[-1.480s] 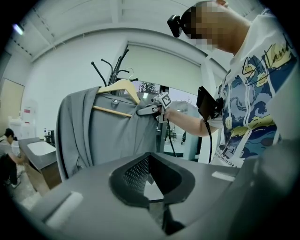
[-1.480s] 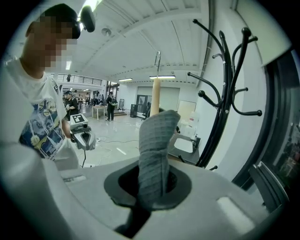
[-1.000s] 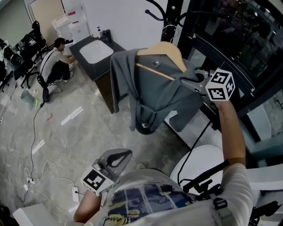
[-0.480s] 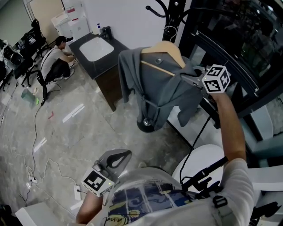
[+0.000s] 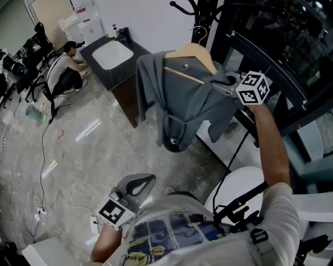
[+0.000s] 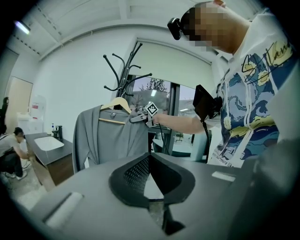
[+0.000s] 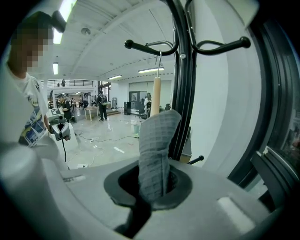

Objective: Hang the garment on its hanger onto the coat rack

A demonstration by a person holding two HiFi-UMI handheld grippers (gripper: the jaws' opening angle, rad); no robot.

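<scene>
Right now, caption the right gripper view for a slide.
Right hand-held gripper pinching the grey garment beside the coat rack.

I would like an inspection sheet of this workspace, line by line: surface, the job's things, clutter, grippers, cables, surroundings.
Surface: grey marble-pattern floor; no worktable seen.
Job's things: grey fabric garment draped on light wooden hanger, held up beside black metal coat rack; whether its hook rests on an arm cannot be told.
Clutter: small greenish item on the floor, far left, unclear.
Grippers: right gripper jaws shut on the garment; left gripper low, jaws together, empty.
Cables: thin cables across the floor; black cable below the right arm.
Surroundings: dark cabinet with white sink; crouching person; dark glazed wall.
</scene>
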